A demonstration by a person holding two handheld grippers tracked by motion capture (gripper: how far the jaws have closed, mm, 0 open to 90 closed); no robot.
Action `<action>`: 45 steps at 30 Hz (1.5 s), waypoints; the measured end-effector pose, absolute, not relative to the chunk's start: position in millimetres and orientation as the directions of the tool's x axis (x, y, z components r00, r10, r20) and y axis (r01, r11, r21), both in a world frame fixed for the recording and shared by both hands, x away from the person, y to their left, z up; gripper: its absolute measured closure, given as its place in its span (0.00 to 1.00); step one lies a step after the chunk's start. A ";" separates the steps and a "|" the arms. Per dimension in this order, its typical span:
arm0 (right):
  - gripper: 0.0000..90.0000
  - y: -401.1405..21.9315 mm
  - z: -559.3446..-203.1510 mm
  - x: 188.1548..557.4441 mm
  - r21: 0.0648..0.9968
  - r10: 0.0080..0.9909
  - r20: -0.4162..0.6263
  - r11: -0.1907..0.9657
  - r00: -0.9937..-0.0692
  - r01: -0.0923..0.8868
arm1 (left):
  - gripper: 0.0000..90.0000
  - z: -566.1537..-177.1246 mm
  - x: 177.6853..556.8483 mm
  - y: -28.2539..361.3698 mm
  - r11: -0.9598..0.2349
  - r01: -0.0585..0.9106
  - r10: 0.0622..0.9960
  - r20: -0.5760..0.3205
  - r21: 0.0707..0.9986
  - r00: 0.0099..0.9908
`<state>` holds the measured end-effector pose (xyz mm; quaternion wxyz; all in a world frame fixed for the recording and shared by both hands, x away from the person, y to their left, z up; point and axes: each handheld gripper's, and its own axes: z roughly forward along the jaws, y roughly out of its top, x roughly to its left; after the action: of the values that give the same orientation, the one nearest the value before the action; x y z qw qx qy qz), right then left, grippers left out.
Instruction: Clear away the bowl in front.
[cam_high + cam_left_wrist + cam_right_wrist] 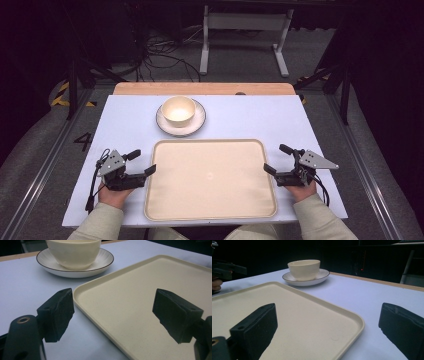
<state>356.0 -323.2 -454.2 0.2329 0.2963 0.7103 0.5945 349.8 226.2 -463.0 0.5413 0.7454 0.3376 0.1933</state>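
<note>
High view, both claws flanking tray (210, 180), left claw (142, 164) gaping, bowl (178, 110) beyond

1. My tray (210, 179) lies on the table (125, 125), at its near edge, centred.
2. The saucer (197, 124) lies just behind the tray, apart from it.
3. The bowl (178, 110) stands on the saucer.
4. My left gripper (142, 162) sits at the tray's left edge; in the left gripper view that edge runs between the jaws.
5. My right gripper (278, 159) sits at the tray's right edge, likewise astride it.
</note>
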 end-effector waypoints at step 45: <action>0.00 -321.5 -455.7 358.3 0.985 0.698 0.038 0.094 -0.715 0.144 | 0.21 -389.4 369.6 214.7 -0.107 0.293 0.728 -0.126 0.950 0.674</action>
<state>358.3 -321.5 -455.7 0.2298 0.2995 0.7030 0.6028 369.6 214.7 -389.4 0.5661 0.7187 0.3552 0.1918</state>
